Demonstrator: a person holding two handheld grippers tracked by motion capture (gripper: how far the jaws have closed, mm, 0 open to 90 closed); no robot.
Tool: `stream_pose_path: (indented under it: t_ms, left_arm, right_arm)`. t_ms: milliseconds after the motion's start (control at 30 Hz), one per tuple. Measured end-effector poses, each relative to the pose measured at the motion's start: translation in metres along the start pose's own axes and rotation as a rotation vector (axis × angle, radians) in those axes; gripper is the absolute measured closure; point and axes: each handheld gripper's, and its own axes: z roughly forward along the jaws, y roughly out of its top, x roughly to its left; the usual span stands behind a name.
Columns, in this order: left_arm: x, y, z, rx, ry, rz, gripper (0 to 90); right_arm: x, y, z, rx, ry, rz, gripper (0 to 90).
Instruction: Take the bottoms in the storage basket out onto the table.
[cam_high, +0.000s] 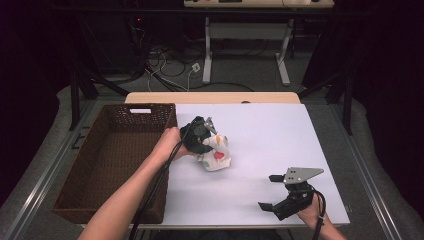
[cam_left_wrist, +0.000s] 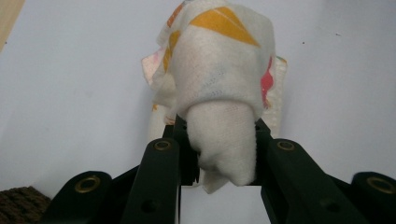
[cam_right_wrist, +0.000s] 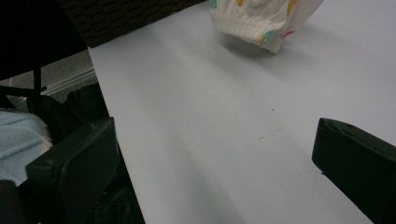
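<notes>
On the smooth white table (cam_high: 260, 130), left tongs (cam_left_wrist: 219, 140) pinching soft bunched printed cloth (cam_left_wrist: 219, 70); right tongs (cam_high: 270, 192) spread.

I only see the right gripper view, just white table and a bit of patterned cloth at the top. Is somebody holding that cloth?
Observer: Yes. The left gripper is shut on the white cloth with orange and red patches.
Operator: Is it squished?
Observer: It is bunched into a roll between the jaws.
Operator: What is the brown thing in my corner?
Observer: A brown woven rectangular basket left of the cloth, nothing inside.
Operator: And my gripper?
Observer: The right gripper is open near the table's front edge, apart from the cloth.
</notes>
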Motion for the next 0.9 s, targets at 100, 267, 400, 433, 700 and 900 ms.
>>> stream_pose_path:
  t_ms: [100,267,400,433,700,900]
  left_arm:
    - [-0.001,0.001,0.003,0.011,-0.002,0.002,74.1]
    - [-0.001,0.001,0.006,0.023,-0.006,0.004,73.9]
    - [-0.001,0.001,0.009,0.034,-0.005,0.003,73.6]
    - [-0.001,0.001,0.010,0.036,-0.007,0.000,73.4]
    - [-0.003,0.002,0.014,0.049,-0.016,0.002,72.5]
    - [-0.003,0.002,0.017,0.058,-0.016,-0.003,71.1]
  right_arm:
    - [0.001,0.000,0.000,-0.011,-0.003,0.007,0.1]
    - [0.001,0.000,0.001,-0.009,-0.003,0.005,0.2]
    - [0.001,0.000,0.001,-0.009,-0.003,0.005,0.2]
    - [0.001,0.000,0.001,-0.009,-0.003,0.006,0.2]
    - [0.001,0.000,0.001,-0.009,-0.002,0.005,0.2]
    - [0.000,0.000,0.000,-0.002,-0.003,0.005,0.2]
